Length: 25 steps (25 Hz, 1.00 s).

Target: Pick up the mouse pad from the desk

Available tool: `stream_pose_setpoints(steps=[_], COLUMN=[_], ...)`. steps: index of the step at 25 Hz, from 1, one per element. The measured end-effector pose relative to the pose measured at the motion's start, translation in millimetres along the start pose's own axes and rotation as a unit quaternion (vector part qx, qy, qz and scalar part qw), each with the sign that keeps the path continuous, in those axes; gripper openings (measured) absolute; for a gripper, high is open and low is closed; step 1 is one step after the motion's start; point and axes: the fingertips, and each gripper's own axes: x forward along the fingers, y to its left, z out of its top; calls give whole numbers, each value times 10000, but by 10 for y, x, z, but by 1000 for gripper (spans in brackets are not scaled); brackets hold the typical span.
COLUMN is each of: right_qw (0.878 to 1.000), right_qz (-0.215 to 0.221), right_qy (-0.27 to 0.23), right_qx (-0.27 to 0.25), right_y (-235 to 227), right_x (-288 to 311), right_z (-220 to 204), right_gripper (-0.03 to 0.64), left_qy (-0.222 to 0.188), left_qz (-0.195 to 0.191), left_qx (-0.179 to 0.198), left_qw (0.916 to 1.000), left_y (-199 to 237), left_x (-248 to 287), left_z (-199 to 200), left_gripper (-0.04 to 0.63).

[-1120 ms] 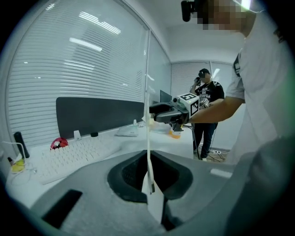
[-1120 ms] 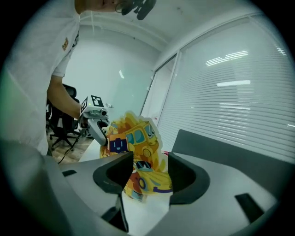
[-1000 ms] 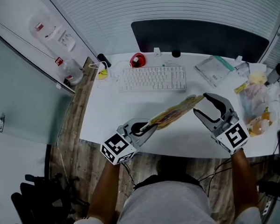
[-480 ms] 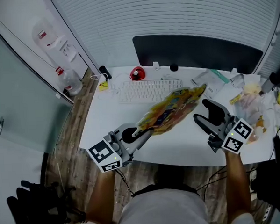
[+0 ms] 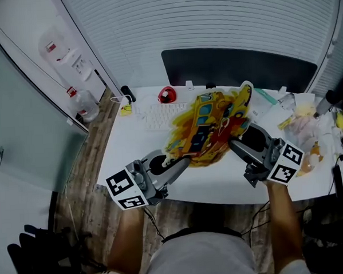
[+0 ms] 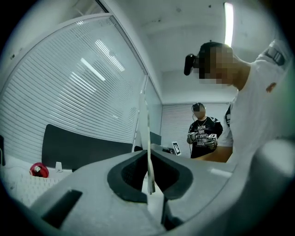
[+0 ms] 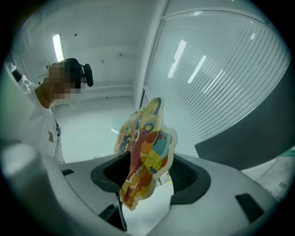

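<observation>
White surface (image 5: 220,182) below slatted blinds, head view: keyboard (image 5: 159,116) and red object (image 5: 167,95) at back, bags (image 5: 305,121) crowding the right end, bare strip at front. Off the surface and raised over the keyboard: mouse pad (image 5: 214,125), tilted printed face up, between both tools. Left tool (image 5: 178,162) clamped on its lower left corner; right tool (image 5: 243,138) at its lower right edge, spread wide. Left tool view: mouse pad (image 6: 146,138) edge-on, thin sheet pinched tight in the closed jaws of left tool (image 6: 148,182), standing up without folding, so fairly stiff for its thickness. Right tool view: jaws just been opening, printed mouse pad (image 7: 145,156) edge hanging in the gap of right tool (image 7: 150,179), not squeezed from either side. Judged light, thin, bendable, probably grippy underneath, so low slip risk; one-corner hold enough, but expect flop and swing at the free end. Best taken at an outer margin, deep in the jaws, not on a narrow lobe of the irregular outline. Plenty of open air above and toward the front edge; avoid sweeping right into the bags or dipping onto the keyboard.
</observation>
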Motion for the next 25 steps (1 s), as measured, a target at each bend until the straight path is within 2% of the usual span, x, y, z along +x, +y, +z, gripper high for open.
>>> stream_pose_setpoints(steps=[3,6,10,14,19,25], right_qw=[9998,9989,9944,9859,9695,9605], right_qz=[-65,-223,-525,-794,-1304,-1755], right_qy=[-135,-211,-176,-24,69,-212], right_qx=[-121,-345,-904,-1470,-2076,-2151], right_y=[46,87,158,254,318,377], right_x=[-3,-27,-56,-57,-63,-55], right_z=[78,153,211,251,288,340], right_gripper=[240,168,68,46,34,23], left_qy=[-89,-158,-163,-165,-165,-269], left_qz=[169,488,905,1318,1734,1975], left_qx=[-73,-199,-334,-396,-138,88], left_qw=[9998,9985,9952,9903,9846,9799], left_y=[50,131,228,301,318,331], left_x=[-14,-37,-45,-20,36,54], left_z=[41,68,57,67,97,188], left_gripper=[23,23,23,23,23,23])
